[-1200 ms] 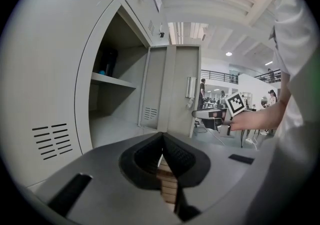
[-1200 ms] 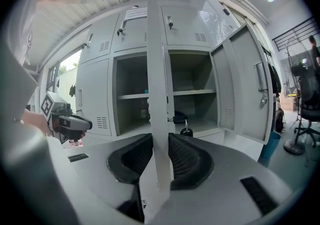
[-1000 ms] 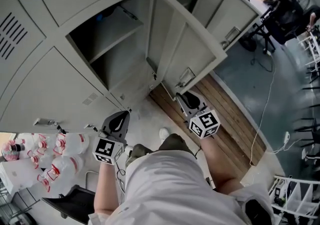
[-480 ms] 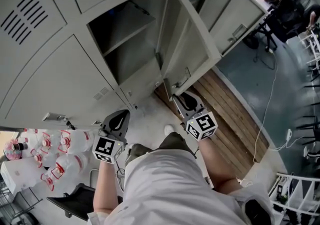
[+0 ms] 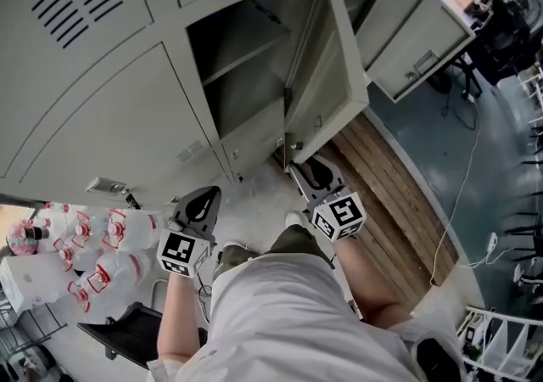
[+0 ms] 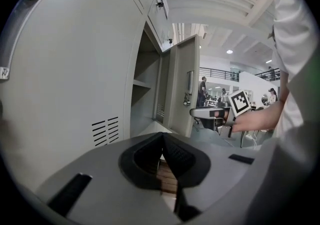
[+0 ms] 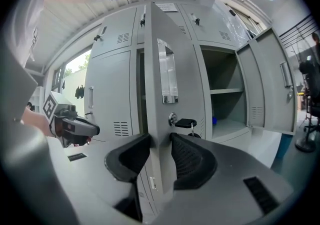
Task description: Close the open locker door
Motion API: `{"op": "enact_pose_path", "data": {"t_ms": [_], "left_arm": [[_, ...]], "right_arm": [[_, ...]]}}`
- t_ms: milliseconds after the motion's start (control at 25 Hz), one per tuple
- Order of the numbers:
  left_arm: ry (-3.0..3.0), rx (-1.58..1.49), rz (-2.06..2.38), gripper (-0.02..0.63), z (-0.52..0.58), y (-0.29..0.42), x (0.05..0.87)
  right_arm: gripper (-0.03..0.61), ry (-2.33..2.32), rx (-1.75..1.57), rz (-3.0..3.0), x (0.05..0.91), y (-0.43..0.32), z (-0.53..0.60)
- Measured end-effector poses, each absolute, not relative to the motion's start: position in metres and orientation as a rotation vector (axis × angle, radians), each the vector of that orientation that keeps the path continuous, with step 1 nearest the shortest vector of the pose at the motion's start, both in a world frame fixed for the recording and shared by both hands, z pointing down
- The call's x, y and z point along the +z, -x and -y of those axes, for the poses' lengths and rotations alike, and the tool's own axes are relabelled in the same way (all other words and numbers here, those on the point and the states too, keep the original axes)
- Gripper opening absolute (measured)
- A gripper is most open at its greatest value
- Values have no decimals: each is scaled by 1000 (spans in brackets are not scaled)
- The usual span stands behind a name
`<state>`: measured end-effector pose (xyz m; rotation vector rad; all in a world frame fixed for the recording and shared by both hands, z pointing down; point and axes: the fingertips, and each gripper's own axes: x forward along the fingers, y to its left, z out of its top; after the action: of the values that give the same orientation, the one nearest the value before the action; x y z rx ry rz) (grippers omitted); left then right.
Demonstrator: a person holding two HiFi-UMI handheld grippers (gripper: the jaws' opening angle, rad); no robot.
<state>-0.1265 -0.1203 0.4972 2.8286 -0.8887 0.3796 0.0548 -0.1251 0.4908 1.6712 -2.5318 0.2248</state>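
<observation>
Locker door (image 7: 167,34) ajar, edge between right gripper (image 7: 160,141) fingers (image 7: 192,161), just opening

Bright, even indoor light, soft shadows; both gripper views fisheye-bent with black corners.

Half-open locker door (image 5: 327,92) narrows the way into its compartment (image 5: 244,75)

The floor (image 5: 254,195) was pale where the grey lockers (image 5: 127,117) stood on it, then had a strip of wooden boards (image 5: 399,202), then turned blue-green with a thin white cable (image 5: 454,210) lying there, and clear bottles (image 5: 93,244) sat by the lockers at the left.
</observation>
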Motion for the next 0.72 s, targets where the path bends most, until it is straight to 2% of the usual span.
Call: {"op": "enact_pose_path", "data": {"t_ms": [400,520,720], "left_arm": [[-2780,383,1010,0,118,153,497],[-2763,383,1053,0,117,164,496],[-2727,388,1130,0,113,182,496]], "right_arm": [[160,-1598,171,2575,488,-18,144],[123,-1546,169,2613,488,-2,147],[115,-1475,156,2671,486,22,159]]}}
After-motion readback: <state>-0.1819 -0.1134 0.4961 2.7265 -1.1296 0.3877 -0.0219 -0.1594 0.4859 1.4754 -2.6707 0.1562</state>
